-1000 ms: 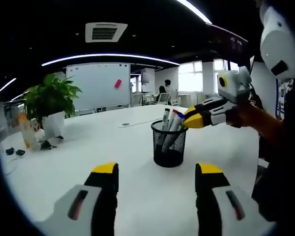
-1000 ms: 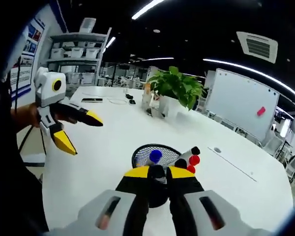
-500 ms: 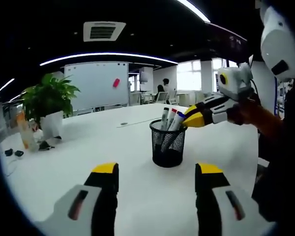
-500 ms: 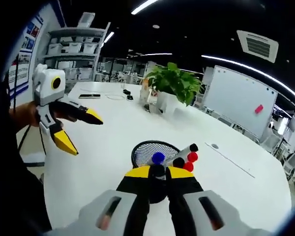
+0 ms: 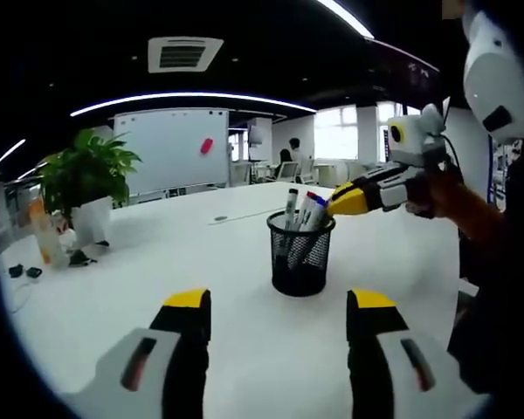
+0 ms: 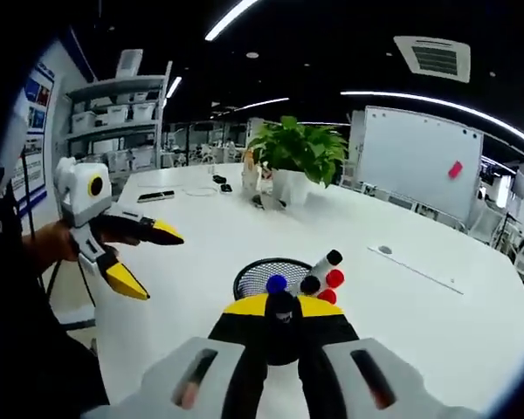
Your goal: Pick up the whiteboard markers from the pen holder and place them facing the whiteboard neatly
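My right tool is clamped on a black-capped marker in the mesh pen holder on the white worktop. The other markers lean upward. My left tool stays apart. A plant and whiteboard stand behind.

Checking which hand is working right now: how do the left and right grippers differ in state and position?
The left gripper is open and holds nothing, off to the side of the pen holder; the right gripper is shut on a marker at the holder's rim. Both share yellow-tipped black jaws.
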